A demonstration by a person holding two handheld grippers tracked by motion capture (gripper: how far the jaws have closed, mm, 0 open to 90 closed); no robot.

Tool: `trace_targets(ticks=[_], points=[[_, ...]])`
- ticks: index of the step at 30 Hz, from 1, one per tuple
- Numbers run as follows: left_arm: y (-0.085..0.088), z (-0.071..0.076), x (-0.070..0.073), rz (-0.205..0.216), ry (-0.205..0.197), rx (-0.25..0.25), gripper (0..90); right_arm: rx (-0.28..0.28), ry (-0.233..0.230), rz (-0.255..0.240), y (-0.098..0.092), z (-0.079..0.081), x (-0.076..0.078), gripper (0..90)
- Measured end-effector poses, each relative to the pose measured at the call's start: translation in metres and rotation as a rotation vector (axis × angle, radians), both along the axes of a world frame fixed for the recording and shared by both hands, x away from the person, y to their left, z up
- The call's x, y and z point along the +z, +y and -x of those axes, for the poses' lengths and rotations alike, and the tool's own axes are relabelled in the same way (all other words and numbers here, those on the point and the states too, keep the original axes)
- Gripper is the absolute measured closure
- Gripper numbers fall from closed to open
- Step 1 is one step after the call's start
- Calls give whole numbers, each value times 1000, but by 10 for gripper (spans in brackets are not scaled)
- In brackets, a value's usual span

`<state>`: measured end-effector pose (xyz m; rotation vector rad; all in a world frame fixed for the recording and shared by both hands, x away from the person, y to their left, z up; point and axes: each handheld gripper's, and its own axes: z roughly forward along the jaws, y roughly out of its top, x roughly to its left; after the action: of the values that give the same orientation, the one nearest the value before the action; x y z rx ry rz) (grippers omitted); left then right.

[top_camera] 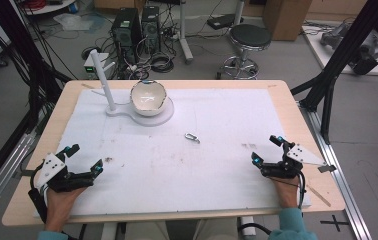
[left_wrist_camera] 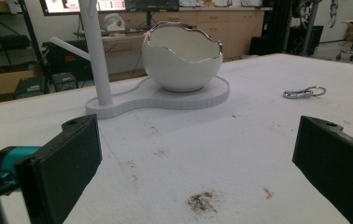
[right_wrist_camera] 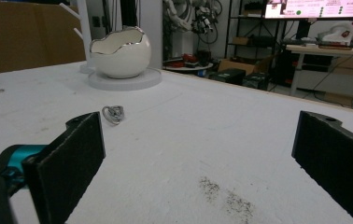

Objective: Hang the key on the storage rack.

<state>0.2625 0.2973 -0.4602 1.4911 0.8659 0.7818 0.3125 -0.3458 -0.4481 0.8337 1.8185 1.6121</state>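
A small metal carabiner clip [top_camera: 192, 137] is seen lying flat mid-desk [top_camera: 287, 100], in front of the eggshell-shaped bowl [top_camera: 148, 97]. It is judged light, rigid and slippery, best pinched across its longer body. Left gripper [top_camera: 83, 159] and right gripper [top_camera: 266, 149] are held wide open, empty, well apart from it.

A black round stool [top_camera: 249, 37] is seen at the upper centre-right of the high view, on the grey floor. Two dark computer towers [top_camera: 136, 27] are set at the upper centre-left among tangled cables. A cardboard box [top_camera: 287, 17] is placed at the top right.
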Motion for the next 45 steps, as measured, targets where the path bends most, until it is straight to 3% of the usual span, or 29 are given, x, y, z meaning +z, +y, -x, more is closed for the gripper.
trace_targets(ticks=[11,16,18,22,24,26,31,37,39,45], points=[[-1,0,0,-5,1,0,18,-5,6,-6,-1,0,1,18],[0,0,0,-6,2,-3,18,-27,14,5,0,2,10,19],[0,0,0,-5,2,-3,18,-19,21,38,4,-2,16,19],[-1,0,0,-3,3,-4,18,0,34,49,12,-6,26,19],[0,0,0,-2,3,0,18,26,55,88,20,-14,39,19],[0,0,0,-2,3,0,18,33,64,101,23,-17,44,19],[-1,0,0,-2,3,0,18,90,94,145,40,-39,78,19],[0,0,0,-4,2,-4,18,144,118,190,55,-55,98,19],[0,0,0,-4,1,-2,18,178,135,228,64,-64,105,19],[0,0,0,-2,2,0,18,239,169,273,81,-78,114,19]])
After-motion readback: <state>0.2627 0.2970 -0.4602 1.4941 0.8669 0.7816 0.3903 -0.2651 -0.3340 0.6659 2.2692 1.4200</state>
